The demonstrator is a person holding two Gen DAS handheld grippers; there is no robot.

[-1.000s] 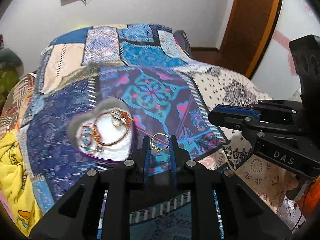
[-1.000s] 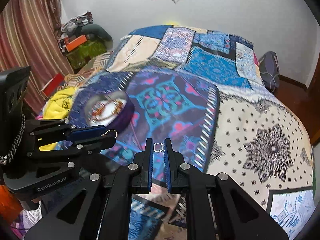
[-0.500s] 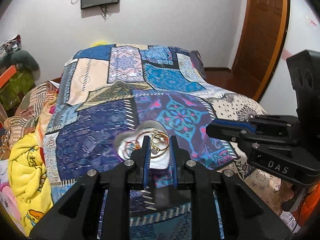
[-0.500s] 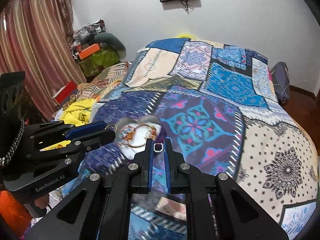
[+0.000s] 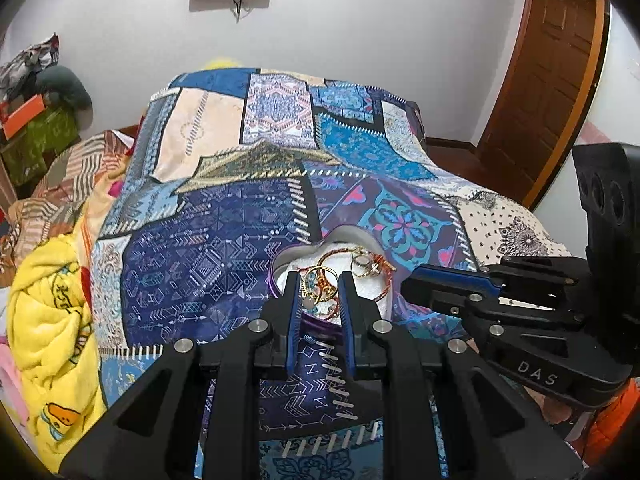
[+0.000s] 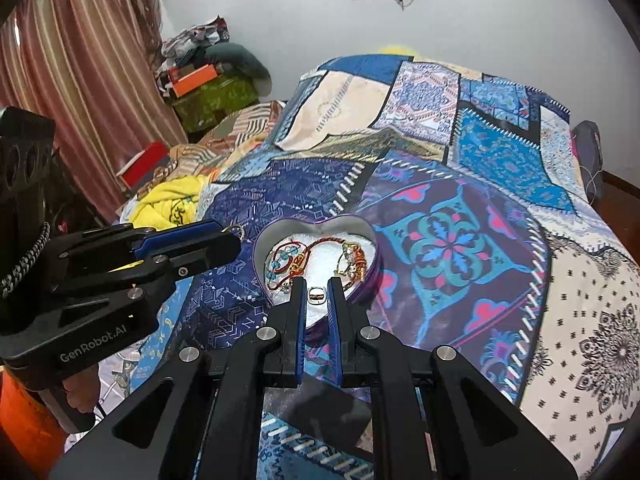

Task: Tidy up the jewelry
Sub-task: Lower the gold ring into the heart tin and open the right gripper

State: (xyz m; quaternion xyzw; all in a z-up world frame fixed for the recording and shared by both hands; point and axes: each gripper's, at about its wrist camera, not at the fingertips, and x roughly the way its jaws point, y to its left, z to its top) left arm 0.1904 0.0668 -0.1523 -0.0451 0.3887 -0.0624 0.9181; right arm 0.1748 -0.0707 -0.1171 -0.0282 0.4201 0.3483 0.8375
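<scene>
At frame centre, the heart-shaped tin (image 6: pixel 316 236) holds tangled bracelets (image 6: pixel 296 260). The left gripper (image 5: pixel 319 280) pinches a gold ring (image 5: pixel 318 280), the right gripper (image 6: pixel 318 294) a small ring (image 6: pixel 318 294); both have moved over the tin since 1 second ago.

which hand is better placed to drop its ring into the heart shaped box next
Right, probably. The right tongs hold a small ring already over the heart-shaped box. The left tongs hold a gold ring, but from the right wrist view sit beside the rim.

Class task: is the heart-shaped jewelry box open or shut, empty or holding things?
Open and holding things: the heart-shaped box has no lid on, and bracelets lie on its white lining.
</scene>
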